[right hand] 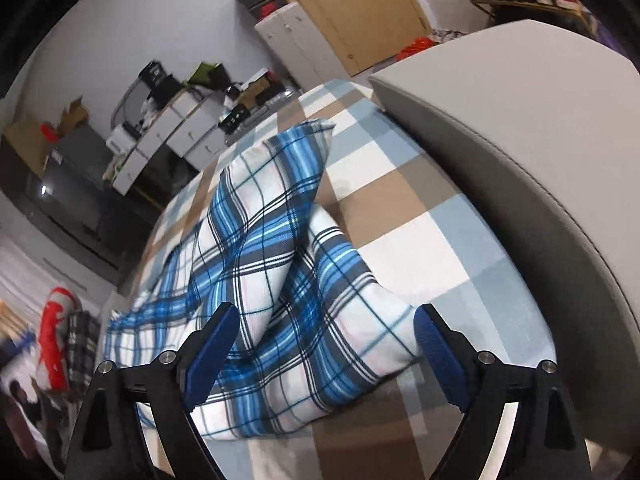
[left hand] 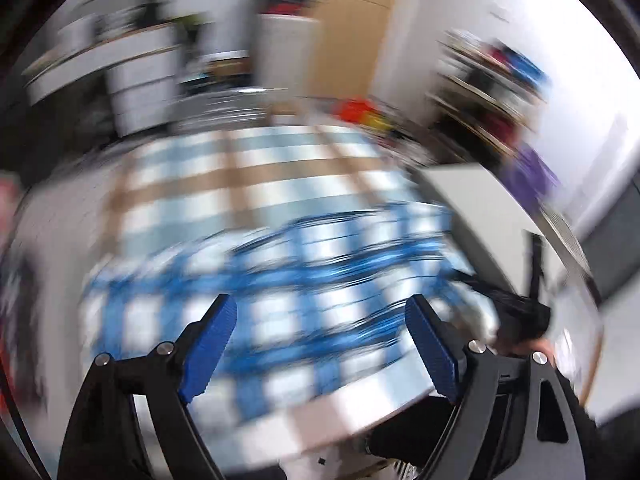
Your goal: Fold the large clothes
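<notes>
A lived-in bedroom at home, as seen from where I stand. A bed [right hand: 420, 240] with a checked blue, brown and white cover and a padded grey headboard [right hand: 520, 120]; a wooden door [right hand: 352, 12]; white drawer units [right hand: 180, 132] heaped with clutter; open shelves [left hand: 492, 80] of belongings; a white cabinet [right hand: 296, 44].

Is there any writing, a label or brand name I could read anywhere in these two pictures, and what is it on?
None can be read.
Dark cabinet at the left of the right wrist view: a short pale marking on its front, too small to read.
Plaid garment on the checked bed cover: only a pattern, no label showing.
Left wrist view: smeared by motion, so nothing there is legible.
</notes>
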A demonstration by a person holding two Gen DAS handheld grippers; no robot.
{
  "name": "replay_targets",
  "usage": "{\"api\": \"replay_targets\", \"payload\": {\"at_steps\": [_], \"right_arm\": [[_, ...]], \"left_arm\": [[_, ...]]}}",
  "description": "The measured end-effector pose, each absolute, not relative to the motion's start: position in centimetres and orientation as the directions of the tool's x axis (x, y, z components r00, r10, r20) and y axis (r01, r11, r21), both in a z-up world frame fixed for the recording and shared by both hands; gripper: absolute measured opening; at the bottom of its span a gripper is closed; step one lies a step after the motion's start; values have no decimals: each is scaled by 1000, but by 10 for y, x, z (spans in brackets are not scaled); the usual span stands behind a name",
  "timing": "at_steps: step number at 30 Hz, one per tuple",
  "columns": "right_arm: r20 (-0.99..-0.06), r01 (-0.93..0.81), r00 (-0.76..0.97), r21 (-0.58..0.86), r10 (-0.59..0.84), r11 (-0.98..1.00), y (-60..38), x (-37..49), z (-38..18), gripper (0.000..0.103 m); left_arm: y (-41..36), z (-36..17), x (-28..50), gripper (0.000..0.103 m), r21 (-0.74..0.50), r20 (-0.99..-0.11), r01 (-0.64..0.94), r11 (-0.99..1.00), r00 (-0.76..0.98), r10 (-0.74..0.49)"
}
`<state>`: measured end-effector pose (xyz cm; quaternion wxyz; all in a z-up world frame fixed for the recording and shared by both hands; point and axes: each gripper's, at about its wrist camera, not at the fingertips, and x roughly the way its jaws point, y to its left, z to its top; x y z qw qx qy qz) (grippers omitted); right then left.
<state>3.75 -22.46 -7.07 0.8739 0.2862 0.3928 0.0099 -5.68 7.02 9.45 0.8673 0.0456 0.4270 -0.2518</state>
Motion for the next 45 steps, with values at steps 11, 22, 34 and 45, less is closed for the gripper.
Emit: {"api": "replay_targets", "payload": {"at_steps": [11, 22, 34, 45], "right_arm": [[-725, 197, 647, 457, 235, 868, -225, 37, -88, 21], [-728, 216, 650, 450, 216, 867, -235, 30, -81, 1], [-762, 320, 632, 423, 142, 848, -232, -9, -67, 1], [-701, 337, 706, 456, 100, 824, -252, -6, -66, 39]], "left_arm": [[-142, -5, 57, 83, 89, -925, 847, 524, 265, -271], [-166, -44, 86, 2, 103, -961, 835, 541, 223, -161], [-152, -39, 101, 0, 142, -934, 751, 645, 318, -165], [-75, 11, 133, 2, 22, -899, 575, 818, 370, -236]]}}
